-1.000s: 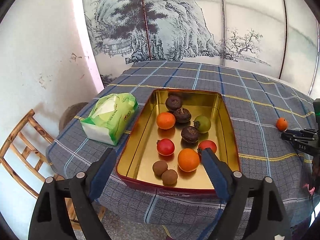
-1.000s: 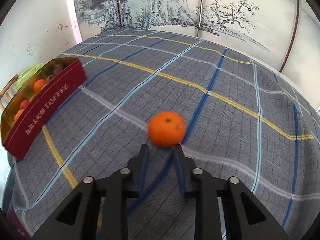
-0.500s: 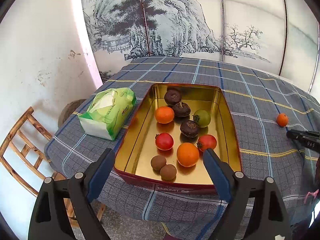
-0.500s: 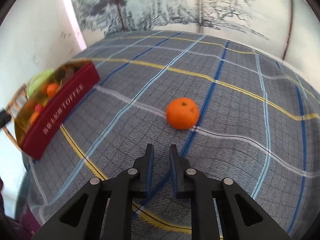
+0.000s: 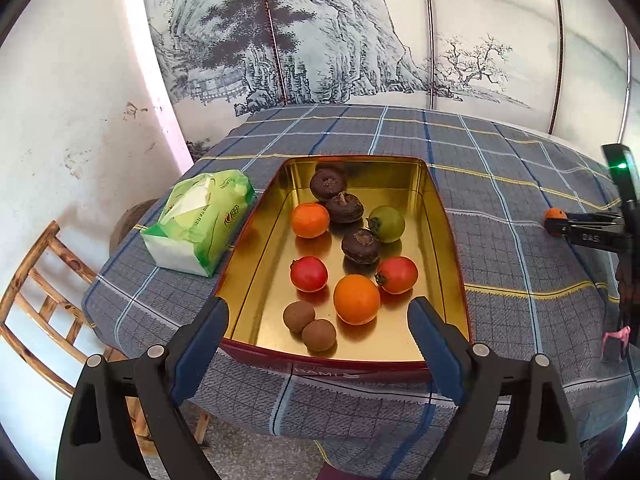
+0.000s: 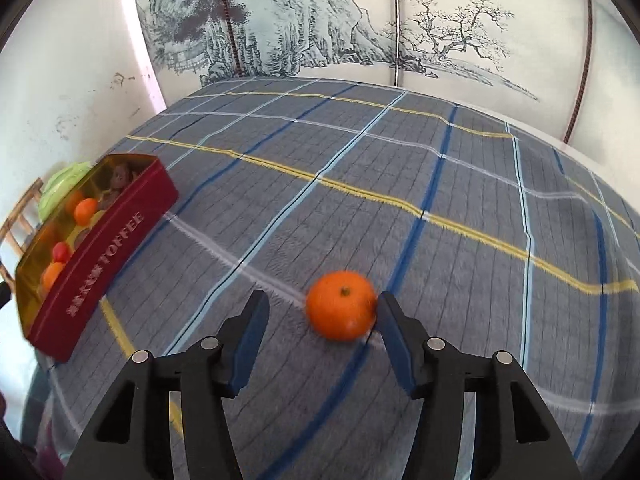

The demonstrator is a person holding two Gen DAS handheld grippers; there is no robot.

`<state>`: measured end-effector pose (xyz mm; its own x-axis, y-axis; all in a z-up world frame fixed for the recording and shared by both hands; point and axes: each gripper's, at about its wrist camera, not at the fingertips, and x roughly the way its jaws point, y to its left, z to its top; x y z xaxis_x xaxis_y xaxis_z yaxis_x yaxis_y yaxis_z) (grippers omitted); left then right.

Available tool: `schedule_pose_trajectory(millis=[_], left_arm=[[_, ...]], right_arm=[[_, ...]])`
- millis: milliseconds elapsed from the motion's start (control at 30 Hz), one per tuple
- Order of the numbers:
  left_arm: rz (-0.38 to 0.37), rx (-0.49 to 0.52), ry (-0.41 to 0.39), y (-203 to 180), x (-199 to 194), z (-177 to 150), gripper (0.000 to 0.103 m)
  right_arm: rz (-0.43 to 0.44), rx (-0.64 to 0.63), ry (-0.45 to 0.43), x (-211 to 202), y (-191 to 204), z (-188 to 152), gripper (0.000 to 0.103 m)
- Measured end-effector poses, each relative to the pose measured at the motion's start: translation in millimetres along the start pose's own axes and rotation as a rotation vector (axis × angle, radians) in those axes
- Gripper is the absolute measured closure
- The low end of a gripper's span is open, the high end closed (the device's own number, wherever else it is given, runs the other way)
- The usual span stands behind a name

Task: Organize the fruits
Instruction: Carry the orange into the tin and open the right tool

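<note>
Left wrist: left gripper point(image 5: 316, 322) spread wide, empty, over gold tin point(image 5: 450, 240) holding ten fruits, tissue pack point(image 5: 200, 222) beside | Right wrist: right gripper point(image 6: 322, 320) jaws just opening, loose around one mandarin point(image 6: 341, 305) on plaid tablecloth point(image 6: 460, 208), near right pad; toffee tin point(image 6: 104, 260) far left.

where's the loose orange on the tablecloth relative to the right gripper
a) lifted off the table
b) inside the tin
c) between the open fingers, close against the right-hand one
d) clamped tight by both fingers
c, in the right wrist view the orange sits on the tablecloth between the spread fingers of the right gripper, close against the right-hand finger, with a clear gap to the other.
</note>
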<state>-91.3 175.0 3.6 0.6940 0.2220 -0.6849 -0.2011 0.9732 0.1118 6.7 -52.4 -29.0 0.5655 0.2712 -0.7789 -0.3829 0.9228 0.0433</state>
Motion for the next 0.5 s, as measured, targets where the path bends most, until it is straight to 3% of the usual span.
schedule_pose_trajectory(millis=[133, 233, 500], left_arm=[[0.006, -0.018, -0.032, 5.2, -4.1, 0.5, 0.014], [0.005, -0.050, -0.039, 16.0, -7.6, 1.4, 0.014], [0.028, -0.119, -0.041, 46.8, -16.6, -1.6, 0.014]], right_arm=[[0.012, 0.016, 0.007, -0.5, -1.7, -5.7, 0.065], [0.088, 0.007, -0.030, -19.1, 9.0, -11.3, 0.065], [0.254, -0.115, -0.120, -69.3, 90.0, 12.5, 0.065]])
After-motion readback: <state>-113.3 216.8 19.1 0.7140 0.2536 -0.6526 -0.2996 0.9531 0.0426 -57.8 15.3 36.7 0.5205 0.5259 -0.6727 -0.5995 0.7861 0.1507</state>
